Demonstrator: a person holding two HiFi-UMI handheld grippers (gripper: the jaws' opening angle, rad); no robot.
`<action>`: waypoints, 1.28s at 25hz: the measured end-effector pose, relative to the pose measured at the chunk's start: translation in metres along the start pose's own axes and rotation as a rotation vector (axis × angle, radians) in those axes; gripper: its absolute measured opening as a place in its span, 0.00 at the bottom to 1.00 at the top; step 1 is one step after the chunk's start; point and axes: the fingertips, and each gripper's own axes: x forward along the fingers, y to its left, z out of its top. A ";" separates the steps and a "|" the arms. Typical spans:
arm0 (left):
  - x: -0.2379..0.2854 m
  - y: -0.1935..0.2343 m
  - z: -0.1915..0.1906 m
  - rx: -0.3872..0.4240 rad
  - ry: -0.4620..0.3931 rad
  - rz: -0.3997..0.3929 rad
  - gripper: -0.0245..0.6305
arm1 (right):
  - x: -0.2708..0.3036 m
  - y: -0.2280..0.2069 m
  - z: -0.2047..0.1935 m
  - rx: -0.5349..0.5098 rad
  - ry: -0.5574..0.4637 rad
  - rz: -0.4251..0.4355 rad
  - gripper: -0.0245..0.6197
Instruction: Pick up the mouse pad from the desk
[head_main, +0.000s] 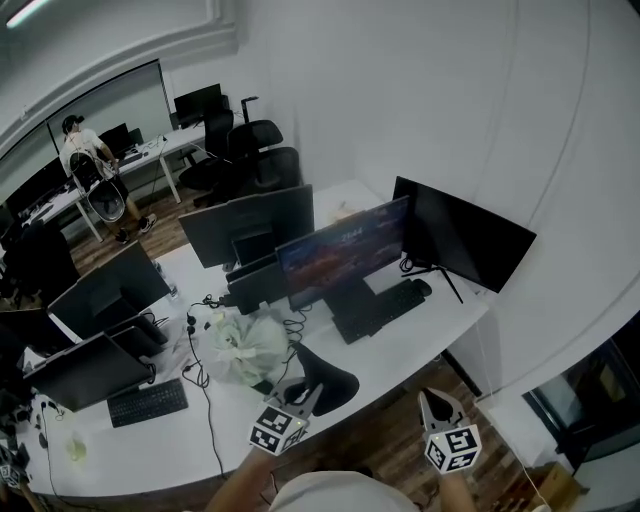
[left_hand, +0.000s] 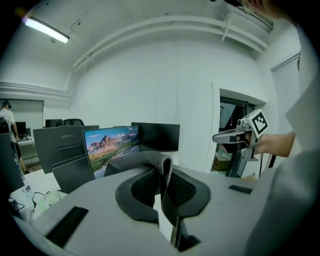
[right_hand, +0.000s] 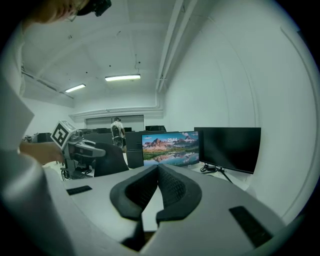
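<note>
Nearest, the left claw (head_main: 303, 402) is clamped on the black mouse pad (head_main: 330, 381), which curls up out of its grip above the front edge of the white surface (head_main: 425, 338). The right claw (head_main: 438, 405), its jaws together on nothing, hangs well apart to the right over the wooden floor (head_main: 385, 432). Past the edge runs a bare strip of surface, then a keyboard (head_main: 382, 304). A crumpled white bundle (head_main: 245, 345) sits just left of the pad. Behind stand a lit monitor (head_main: 340, 250) and a dark monitor (head_main: 465, 235), close to the wall (head_main: 450, 100).
</note>
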 end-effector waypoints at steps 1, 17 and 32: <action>-0.001 -0.002 0.002 -0.004 -0.007 0.005 0.10 | -0.002 -0.003 0.002 -0.002 -0.005 0.004 0.06; -0.009 -0.026 0.019 -0.014 -0.044 0.055 0.10 | -0.026 -0.031 0.013 0.009 -0.068 0.021 0.06; -0.005 -0.037 0.021 -0.012 -0.043 0.043 0.10 | -0.035 -0.035 0.015 0.004 -0.078 0.030 0.06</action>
